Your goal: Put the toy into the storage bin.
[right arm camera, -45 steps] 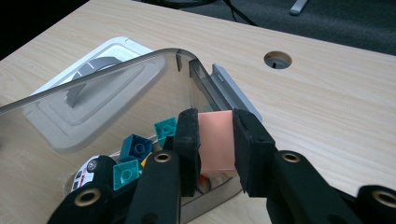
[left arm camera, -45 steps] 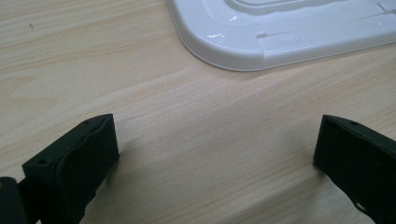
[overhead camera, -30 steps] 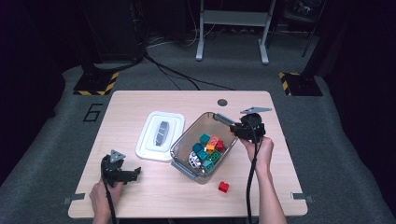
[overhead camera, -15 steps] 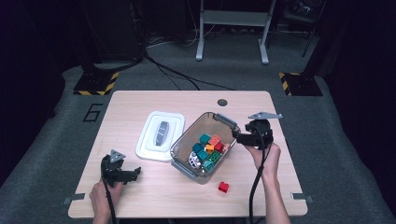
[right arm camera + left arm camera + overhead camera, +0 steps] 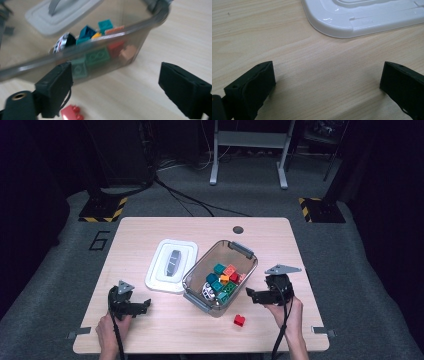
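While the right gripper (image 5: 252,296) has just been opening its jaws, with nothing between them, the red brick (image 5: 239,320) lies alone on the table (image 5: 280,240) near its front edge, just beside the clear bin (image 5: 200,270). If the gripper comes down too close to the bin wall, one jaw can hit the wall and push the bin, or knock the brick away. The left gripper (image 5: 142,306) rests with jaws apart near the white lid (image 5: 157,280)
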Demonstrator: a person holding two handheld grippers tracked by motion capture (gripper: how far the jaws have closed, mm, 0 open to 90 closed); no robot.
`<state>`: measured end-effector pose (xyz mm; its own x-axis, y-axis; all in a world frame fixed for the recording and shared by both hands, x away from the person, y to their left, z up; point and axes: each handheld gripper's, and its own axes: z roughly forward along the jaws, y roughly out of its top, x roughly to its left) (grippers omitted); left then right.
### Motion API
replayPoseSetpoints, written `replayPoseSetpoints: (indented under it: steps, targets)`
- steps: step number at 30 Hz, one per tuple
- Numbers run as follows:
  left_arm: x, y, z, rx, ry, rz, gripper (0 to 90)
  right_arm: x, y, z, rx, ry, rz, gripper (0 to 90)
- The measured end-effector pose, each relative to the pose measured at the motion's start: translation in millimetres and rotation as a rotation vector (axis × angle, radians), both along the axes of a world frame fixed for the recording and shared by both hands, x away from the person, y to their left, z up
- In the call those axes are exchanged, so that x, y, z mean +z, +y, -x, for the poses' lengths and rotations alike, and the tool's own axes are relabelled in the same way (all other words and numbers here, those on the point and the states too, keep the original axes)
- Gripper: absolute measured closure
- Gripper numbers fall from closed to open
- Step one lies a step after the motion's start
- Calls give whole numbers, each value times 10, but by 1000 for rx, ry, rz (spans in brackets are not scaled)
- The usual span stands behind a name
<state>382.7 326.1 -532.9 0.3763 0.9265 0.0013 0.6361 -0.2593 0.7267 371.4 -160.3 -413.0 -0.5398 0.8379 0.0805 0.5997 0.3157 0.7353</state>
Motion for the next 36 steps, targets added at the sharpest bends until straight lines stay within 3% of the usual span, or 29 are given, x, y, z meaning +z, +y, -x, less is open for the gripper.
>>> replayPoseSetpoints:
  steps: [6, 14, 19, 20, 26, 31, 36]
  targets:
    - [0, 0, 1, 0, 1, 0, 0, -223, 88, 165, 53, 39, 48, 6]
    - [0, 0, 1, 0, 1, 1, 0, -548, 215, 281, 119, 96, 63, 0]
    - [0, 0, 0, 0, 0, 1, 0, -717, 292, 379, 156, 70, 40, 181]
    - [0, 0, 0, 0, -1, 0, 0, -735, 307, 395, 156, 71, 38, 279]
    - [0, 0, 1, 0, 1, 0, 0, -774, 331, 437, 189, 62, 31, 531]
    - [0, 0, 0, 0, 0, 0, 0, -795, 330, 434, 196, 79, 56, 631]
    - [-1, 0, 0, 0, -1, 0, 0, -821, 329, 436, 179, 95, 55, 671]
